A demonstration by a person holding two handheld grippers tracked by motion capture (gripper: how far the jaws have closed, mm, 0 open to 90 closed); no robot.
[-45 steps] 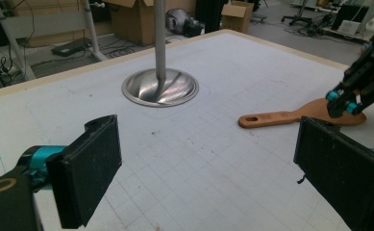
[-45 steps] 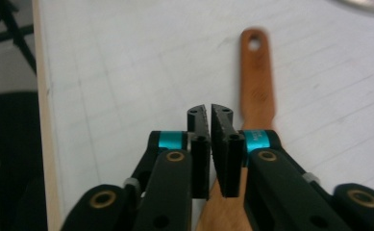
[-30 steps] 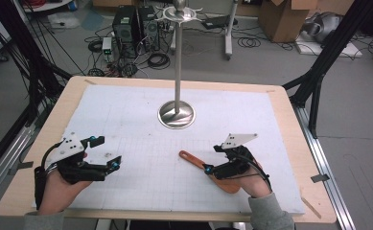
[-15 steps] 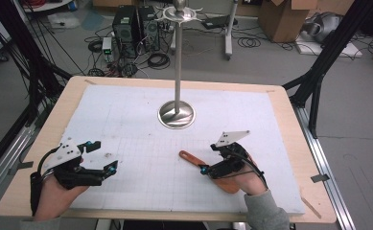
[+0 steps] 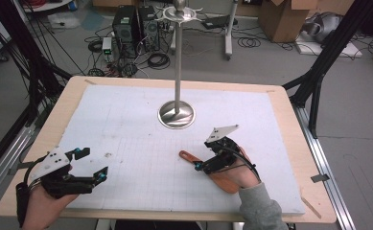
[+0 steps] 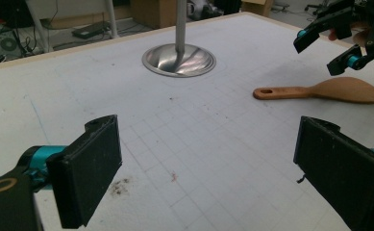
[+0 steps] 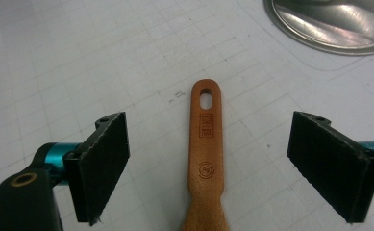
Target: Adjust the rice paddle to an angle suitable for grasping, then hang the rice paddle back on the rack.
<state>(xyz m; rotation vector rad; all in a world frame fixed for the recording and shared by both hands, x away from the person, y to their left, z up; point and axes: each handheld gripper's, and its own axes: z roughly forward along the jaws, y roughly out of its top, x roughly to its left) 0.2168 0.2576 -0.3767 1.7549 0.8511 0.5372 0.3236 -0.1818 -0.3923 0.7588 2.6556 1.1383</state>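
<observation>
We find the tabletop [image 5: 289, 120] covered by a white gridded mat that stops short of the wooden border on all sides. A metal stand [image 5: 176, 114] rises from a round base at the mat's centre, toward the far half.

The wooden spatula [image 5: 190, 157] lies flat on the mat in the near right quarter, its handle with the hanging hole pointing toward the mat's middle and its blade toward the person's right hand. The right claw [image 5: 208, 160] sits directly over it, jaws spread wide. In the right gripper view the spatula handle [image 7: 205, 144] runs up the middle of the gap, with bare mat showing between it and either pad; we see no contact. The stand's base rim [image 7: 329, 29] lies well apart, at the upper right.

The left claw [image 5: 92, 165] is held near the near left corner of the mat, jaws also spread wide and holding nothing. In the left gripper view, open mat lies between its pads, with small dark specks [image 6: 121, 186] close by. The mat between the two claws is unobstructed.
</observation>
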